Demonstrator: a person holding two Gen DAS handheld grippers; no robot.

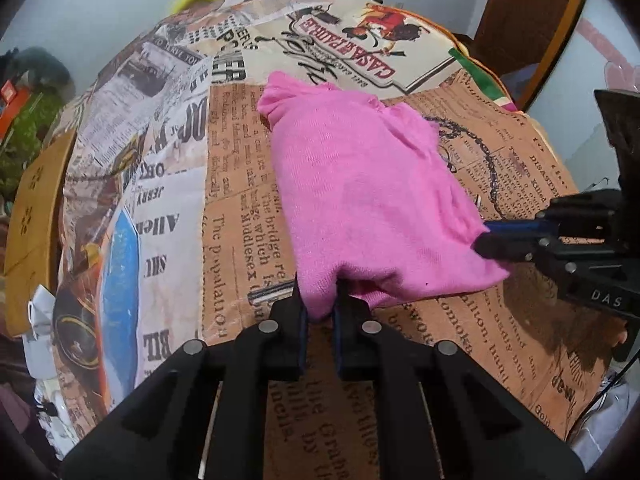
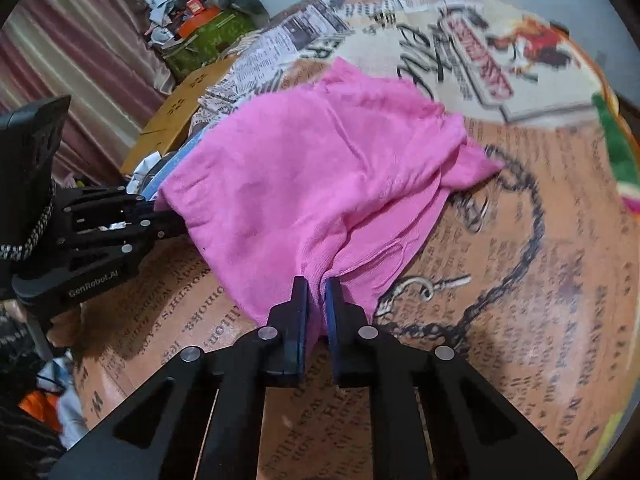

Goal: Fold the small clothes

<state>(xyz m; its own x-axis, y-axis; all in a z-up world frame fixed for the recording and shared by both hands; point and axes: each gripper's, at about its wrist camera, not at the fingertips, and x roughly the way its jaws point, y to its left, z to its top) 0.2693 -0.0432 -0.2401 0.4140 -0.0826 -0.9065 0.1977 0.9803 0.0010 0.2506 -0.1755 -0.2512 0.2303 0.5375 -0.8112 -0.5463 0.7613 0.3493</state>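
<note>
A small pink garment (image 1: 360, 184) lies on a table covered with a newspaper-print cloth (image 1: 236, 248); it also shows in the right wrist view (image 2: 304, 176). My left gripper (image 1: 320, 300) is shut on the garment's near left corner. My right gripper (image 2: 318, 300) is shut on its near right corner, where the fabric bunches in folds. In the left wrist view the right gripper (image 1: 486, 240) comes in from the right at the garment's edge. In the right wrist view the left gripper (image 2: 176, 222) comes in from the left, its tips hidden under the pink fabric.
A brown cardboard piece (image 1: 32, 216) lies at the table's left edge, also in the right wrist view (image 2: 176, 116). Cluttered bags and a green bundle (image 2: 208, 32) sit beyond it, by a pink curtain (image 2: 76, 56). A wooden door frame (image 1: 532, 20) stands behind the table.
</note>
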